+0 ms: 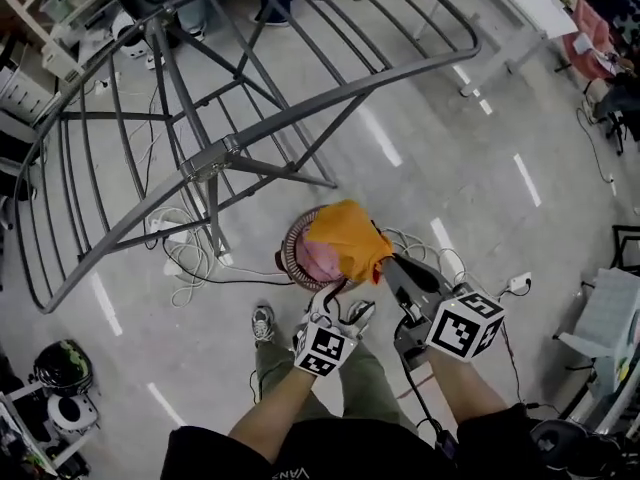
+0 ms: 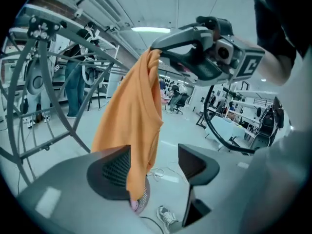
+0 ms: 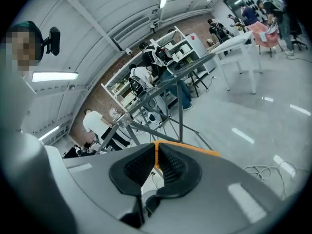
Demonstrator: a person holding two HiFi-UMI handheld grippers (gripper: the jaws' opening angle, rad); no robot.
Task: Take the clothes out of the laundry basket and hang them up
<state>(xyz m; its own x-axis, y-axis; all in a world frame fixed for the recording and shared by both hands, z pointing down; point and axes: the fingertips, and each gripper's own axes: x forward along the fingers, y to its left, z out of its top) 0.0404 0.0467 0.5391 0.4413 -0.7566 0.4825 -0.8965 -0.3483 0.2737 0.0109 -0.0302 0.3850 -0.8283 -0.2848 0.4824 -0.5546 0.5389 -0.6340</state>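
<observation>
An orange garment (image 1: 345, 238) hangs in the air above the round laundry basket (image 1: 292, 253), which holds pink clothes (image 1: 318, 261). My right gripper (image 1: 386, 265) is shut on the garment's top edge; in the right gripper view a thin orange fold (image 3: 156, 152) is pinched between the closed pads of that gripper (image 3: 157, 162). My left gripper (image 1: 343, 303) stands open just below and nearer me. In the left gripper view the garment (image 2: 134, 126) drapes down from the right gripper (image 2: 200, 48) past the left pad (image 2: 114, 172) of my left gripper (image 2: 153, 169), unclamped.
A big grey metal drying rack (image 1: 230, 153) stands beyond the basket, its bars spreading over the upper left. White cables (image 1: 190, 258) and a power strip (image 1: 518, 283) lie on the floor. My shoe (image 1: 263, 323) is beside the basket. A white table (image 1: 530, 8) stands far right.
</observation>
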